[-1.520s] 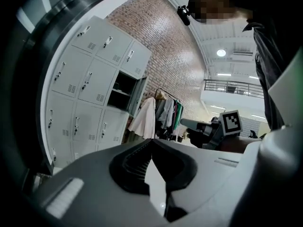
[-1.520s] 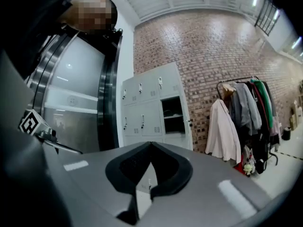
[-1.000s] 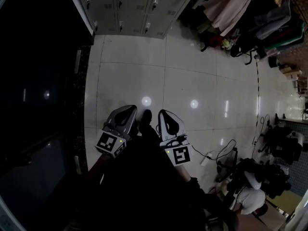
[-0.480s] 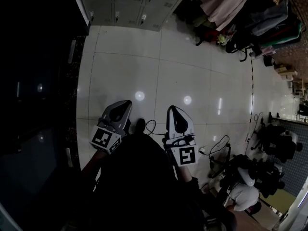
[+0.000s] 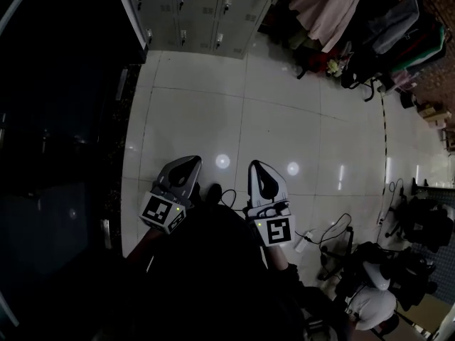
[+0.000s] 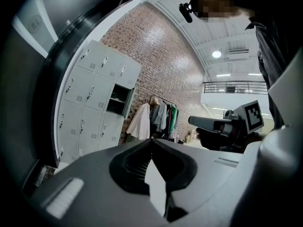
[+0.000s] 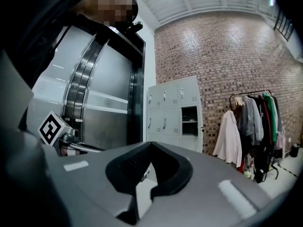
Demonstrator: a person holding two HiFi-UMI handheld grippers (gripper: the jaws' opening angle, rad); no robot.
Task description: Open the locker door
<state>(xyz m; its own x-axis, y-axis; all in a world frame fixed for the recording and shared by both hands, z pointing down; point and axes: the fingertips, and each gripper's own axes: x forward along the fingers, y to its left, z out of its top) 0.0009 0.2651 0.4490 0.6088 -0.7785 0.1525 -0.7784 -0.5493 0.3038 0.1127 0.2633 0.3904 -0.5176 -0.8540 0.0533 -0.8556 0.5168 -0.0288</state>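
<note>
The grey locker bank (image 5: 192, 13) stands far ahead at the top of the head view, several floor tiles away from both grippers. Its small doors each carry a handle. One compartment (image 7: 190, 122) shows as a dark open niche with a shelf; the same open compartment (image 6: 118, 100) appears in the left gripper view. My left gripper (image 5: 190, 160) and right gripper (image 5: 256, 165) hang side by side over the white floor, close to my body. Both have their tips together, with nothing held. The left gripper (image 6: 152, 140) and right gripper (image 7: 150, 143) both point towards the lockers.
A dark glass and metal wall (image 5: 64, 119) runs along the left. A clothes rack with coats (image 5: 334, 13) stands right of the lockers. Cables and a power strip (image 5: 306, 236) lie on the floor at my right, and a seated person (image 5: 370, 297) is at the lower right.
The head view has swung a little, so the lockers shift slightly in the picture. Both grippers stay shut and low in front of my body, the right one a bit further right.
</note>
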